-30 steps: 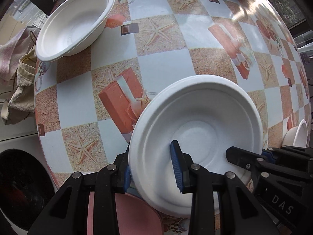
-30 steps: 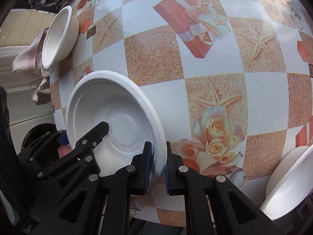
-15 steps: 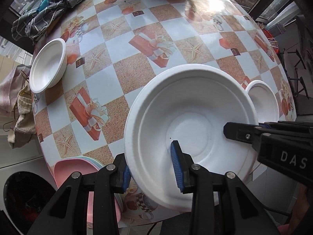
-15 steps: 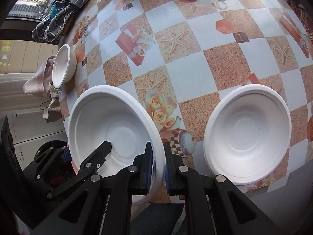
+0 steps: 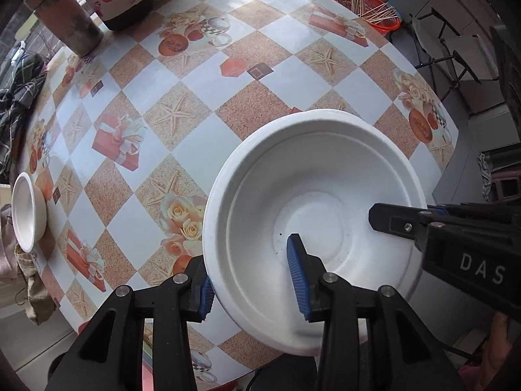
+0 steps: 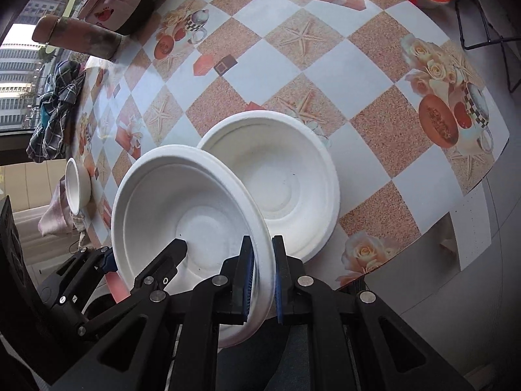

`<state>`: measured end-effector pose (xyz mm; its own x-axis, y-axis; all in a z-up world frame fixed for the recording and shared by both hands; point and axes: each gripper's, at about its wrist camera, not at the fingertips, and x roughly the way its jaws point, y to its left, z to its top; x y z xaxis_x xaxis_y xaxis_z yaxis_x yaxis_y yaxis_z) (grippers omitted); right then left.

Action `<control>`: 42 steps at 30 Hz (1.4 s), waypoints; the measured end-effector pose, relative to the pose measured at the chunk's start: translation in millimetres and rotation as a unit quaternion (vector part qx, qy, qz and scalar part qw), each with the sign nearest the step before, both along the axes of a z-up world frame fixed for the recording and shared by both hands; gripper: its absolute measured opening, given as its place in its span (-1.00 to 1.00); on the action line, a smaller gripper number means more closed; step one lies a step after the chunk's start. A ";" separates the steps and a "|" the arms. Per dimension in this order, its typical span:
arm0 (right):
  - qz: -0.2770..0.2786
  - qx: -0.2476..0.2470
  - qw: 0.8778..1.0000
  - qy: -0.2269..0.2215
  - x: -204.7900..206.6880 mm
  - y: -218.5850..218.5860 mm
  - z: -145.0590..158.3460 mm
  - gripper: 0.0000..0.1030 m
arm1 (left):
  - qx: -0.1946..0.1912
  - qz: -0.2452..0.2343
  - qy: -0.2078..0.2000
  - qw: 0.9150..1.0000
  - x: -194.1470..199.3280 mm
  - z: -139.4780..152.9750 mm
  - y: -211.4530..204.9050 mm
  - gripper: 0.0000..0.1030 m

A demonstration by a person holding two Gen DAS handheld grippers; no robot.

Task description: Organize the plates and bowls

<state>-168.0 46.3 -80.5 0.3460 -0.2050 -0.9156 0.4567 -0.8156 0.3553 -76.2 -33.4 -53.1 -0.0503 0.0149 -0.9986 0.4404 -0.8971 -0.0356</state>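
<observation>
Bowl (image 6: 182, 202) hiding second bowl (image 6: 293, 182), pink plates (image 6: 115, 285) perhaps

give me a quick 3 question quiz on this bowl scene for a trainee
1. True or false: the right gripper is clamped on the rim of the held bowl.
2. Seen from the right wrist, what lies just behind the held bowl? A) pink plate B) second bowl C) cloth
3. Fill in: the small bowl sits at the table's ____ edge in the left wrist view.

Key: 1 true; 2 B; 3 left
</observation>
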 end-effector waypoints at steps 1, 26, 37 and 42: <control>-0.005 0.001 1.000 0.001 -3.3 2.6 -1.4 -0.75 | 0.001 -0.004 0.000 1.000 -4.6 -1.4 1.4 -0.17; -0.007 0.018 0.998 0.054 -27.4 -7.9 19.9 0.96 | 0.043 0.168 0.056 0.983 83.3 2.8 -70.4 0.99; 0.133 -0.029 0.986 0.093 40.5 -97.6 63.8 0.96 | -0.142 0.235 0.205 0.940 153.5 109.4 -105.4 0.99; 0.195 -0.045 0.974 0.102 79.7 -145.2 75.1 0.96 | -0.078 0.301 0.170 0.935 191.1 92.0 -139.1 0.99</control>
<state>-88.3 -98.9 -5.4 0.2274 -0.1770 -0.9576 0.7944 -0.5350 0.2876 114.9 -172.5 38.8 -0.3174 -0.2629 -0.9111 0.8544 -0.4962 -0.1544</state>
